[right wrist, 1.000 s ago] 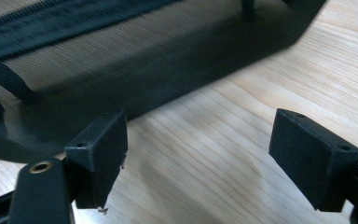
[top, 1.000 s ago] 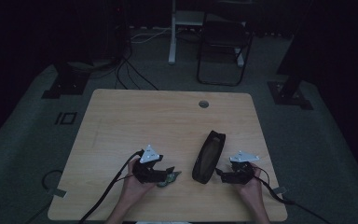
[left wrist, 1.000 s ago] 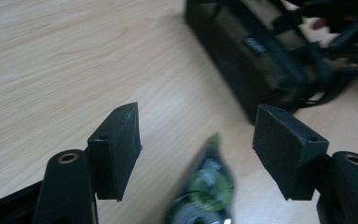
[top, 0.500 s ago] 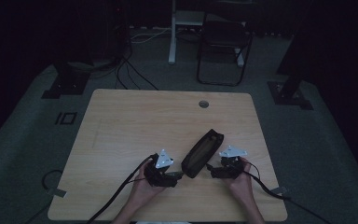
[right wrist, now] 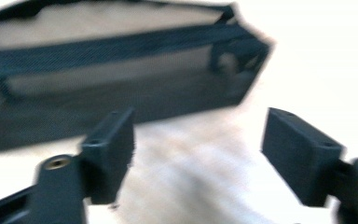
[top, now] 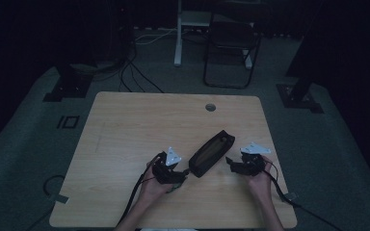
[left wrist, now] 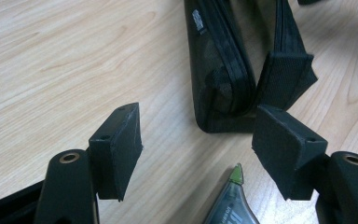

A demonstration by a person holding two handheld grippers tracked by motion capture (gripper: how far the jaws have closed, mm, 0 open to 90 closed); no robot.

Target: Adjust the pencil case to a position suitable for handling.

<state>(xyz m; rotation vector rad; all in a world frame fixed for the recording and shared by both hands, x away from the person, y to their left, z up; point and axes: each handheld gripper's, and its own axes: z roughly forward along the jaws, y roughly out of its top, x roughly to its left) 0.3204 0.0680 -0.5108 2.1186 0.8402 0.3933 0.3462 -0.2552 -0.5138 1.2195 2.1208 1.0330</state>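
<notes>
A black zip pouch lies slanted on the wooden table, its mouth open on a tan lining. My left gripper is at the pouch's near end. In the left gripper view the gripper is open. Its jaws have just been closing a little, and the pouch's corner lies just beyond the pads. A green-tipped marker lies on the table below the jaws. My right gripper is to the right of the pouch, apart from it. Its jaws have just been closing, with nothing between them, and the pouch lies blurred ahead.
A round cable hole sits near the table's far edge. Beyond the table stand a dark chair and a white post. Cables trail from both grippers over the near edge.
The pouch has turned from nearly upright to slanted, its near end swinging left. My left gripper moved right to the pouch's near end. My right gripper drew back to the right.
</notes>
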